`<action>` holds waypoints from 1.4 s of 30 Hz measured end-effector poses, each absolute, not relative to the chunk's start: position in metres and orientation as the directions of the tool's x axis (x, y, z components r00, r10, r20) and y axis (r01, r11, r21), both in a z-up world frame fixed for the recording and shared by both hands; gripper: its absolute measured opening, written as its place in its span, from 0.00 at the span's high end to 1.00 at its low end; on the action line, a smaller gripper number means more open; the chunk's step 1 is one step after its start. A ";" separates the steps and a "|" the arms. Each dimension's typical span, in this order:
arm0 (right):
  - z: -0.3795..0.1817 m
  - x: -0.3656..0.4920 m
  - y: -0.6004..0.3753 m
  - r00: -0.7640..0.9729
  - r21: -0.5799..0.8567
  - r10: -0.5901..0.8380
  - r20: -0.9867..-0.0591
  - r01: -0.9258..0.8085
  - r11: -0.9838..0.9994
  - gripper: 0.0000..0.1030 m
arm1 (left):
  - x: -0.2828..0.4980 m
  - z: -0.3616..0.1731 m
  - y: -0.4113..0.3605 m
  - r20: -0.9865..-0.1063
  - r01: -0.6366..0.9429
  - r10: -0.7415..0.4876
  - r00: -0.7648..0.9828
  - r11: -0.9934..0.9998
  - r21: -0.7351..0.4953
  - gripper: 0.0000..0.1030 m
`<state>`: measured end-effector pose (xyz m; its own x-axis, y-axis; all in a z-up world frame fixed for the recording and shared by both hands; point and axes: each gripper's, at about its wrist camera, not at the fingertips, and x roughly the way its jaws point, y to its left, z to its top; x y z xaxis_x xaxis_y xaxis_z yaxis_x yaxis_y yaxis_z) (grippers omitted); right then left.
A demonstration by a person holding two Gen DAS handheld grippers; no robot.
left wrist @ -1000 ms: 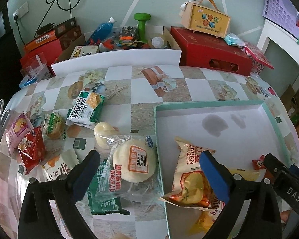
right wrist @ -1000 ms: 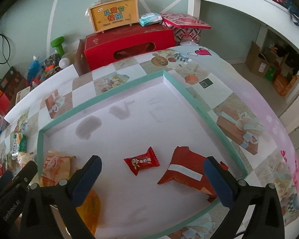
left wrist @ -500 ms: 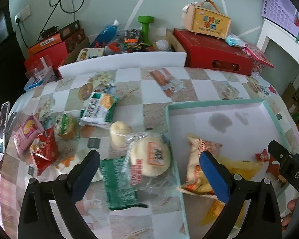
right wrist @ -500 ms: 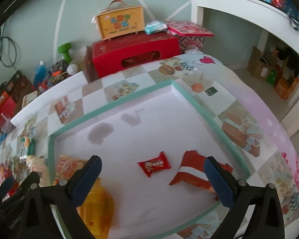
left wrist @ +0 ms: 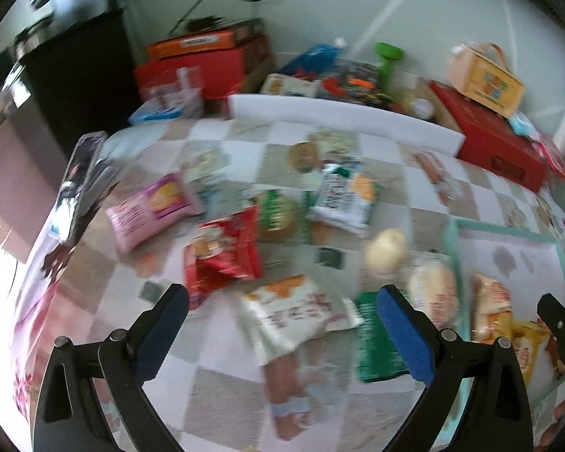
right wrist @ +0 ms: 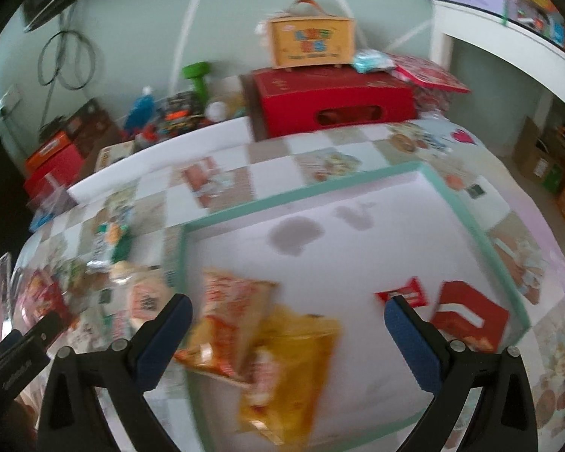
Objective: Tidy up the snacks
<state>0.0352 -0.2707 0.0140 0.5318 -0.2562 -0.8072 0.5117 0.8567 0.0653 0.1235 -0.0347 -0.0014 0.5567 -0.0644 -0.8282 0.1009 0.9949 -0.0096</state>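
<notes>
Both views are blurred by motion. My left gripper is open above loose snacks on the checked tablecloth: a white and orange packet between its fingers, a red bag, a pink bag, a green packet and a wrapped bun. The green-rimmed white tray holds an orange bag, a yellow bag, a small red candy and a red packet. My right gripper is open over the tray, empty.
A red box with an orange carry box on it stands behind the table. A green dumbbell, a blue bottle and red cartons crowd the back left. A white foam strip edges the table.
Both grippers have swung left. The left view now centres on the loose snacks rather than the tray edge. The right view now takes in the orange and yellow bags. Snacks have not moved.
</notes>
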 end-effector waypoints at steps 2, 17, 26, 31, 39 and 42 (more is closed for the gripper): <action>0.014 0.041 -0.257 0.542 0.065 -0.239 -0.806 0.482 0.874 0.00 | 0.124 -0.004 -0.021 -0.832 0.067 -0.053 0.552 0.998 -0.018 0.03; -0.010 0.070 -0.175 0.520 0.073 -0.091 -0.850 0.287 0.955 0.00 | 0.120 -0.012 0.029 -0.847 -0.035 -0.034 0.531 0.997 -0.063 0.03; -0.025 0.076 -0.142 0.476 0.017 -0.081 -0.876 0.198 0.980 0.00 | 0.129 -0.041 0.029 -0.889 -0.039 -0.031 0.456 0.998 -0.055 0.03; -0.020 0.074 -0.133 0.492 0.027 -0.053 -0.869 0.155 0.987 0.00 | 0.129 -0.042 0.034 -0.891 -0.057 -0.026 0.452 0.997 -0.058 0.03; -0.027 0.076 -0.127 0.484 0.053 -0.017 -0.875 0.129 0.990 0.05 | 0.131 -0.045 0.036 -0.895 -0.066 -0.019 0.446 0.996 -0.054 0.03; -0.034 0.078 -0.128 0.472 0.067 -0.003 -0.882 0.132 0.989 0.13 | 0.131 -0.046 0.036 -0.897 -0.063 -0.019 0.442 0.997 -0.052 0.03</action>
